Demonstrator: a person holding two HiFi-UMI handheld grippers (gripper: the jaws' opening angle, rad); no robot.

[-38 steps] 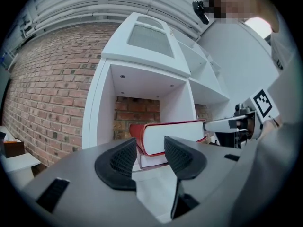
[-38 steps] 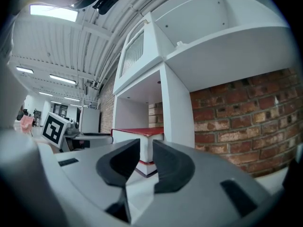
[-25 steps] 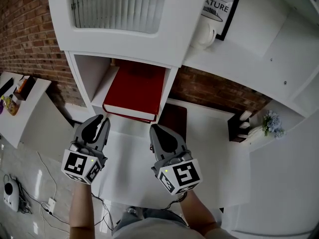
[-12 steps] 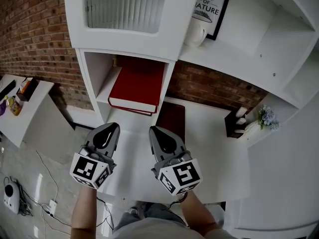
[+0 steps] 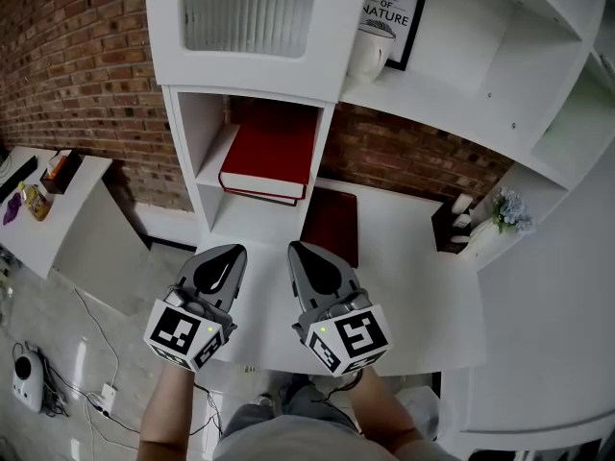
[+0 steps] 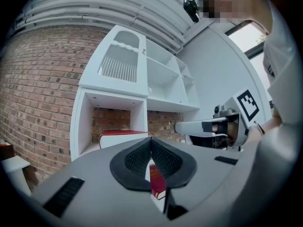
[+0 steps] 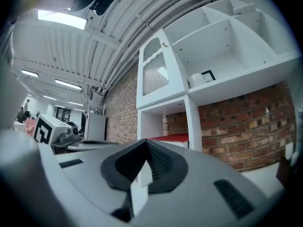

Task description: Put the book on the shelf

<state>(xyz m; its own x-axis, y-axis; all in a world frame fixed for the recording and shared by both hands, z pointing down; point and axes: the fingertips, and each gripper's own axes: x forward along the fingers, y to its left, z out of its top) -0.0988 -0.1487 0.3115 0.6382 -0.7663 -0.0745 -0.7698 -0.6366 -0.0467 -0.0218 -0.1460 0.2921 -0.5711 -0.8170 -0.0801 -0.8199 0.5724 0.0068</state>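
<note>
Two tools hang nearest us, side by side above the white surface (image 5: 408, 281): the left hand-held gripper (image 5: 227, 255) and the right hand-held gripper (image 5: 304, 255), each clenched on nothing, jaws pressed together. Just beyond them a dark red book (image 5: 330, 225) lies flat on the surface, near the foot of the shelf (image 5: 183, 152). Farther off, the bright red book (image 5: 271, 152) lies flat in the lower compartment, so that one looks placed. If the dark book comes next, we judge it best to spread the jaws before reaching, come in level at its near edge, grip it squarely, and lift it clear of the compartment's side wall — no dragging.
</note>
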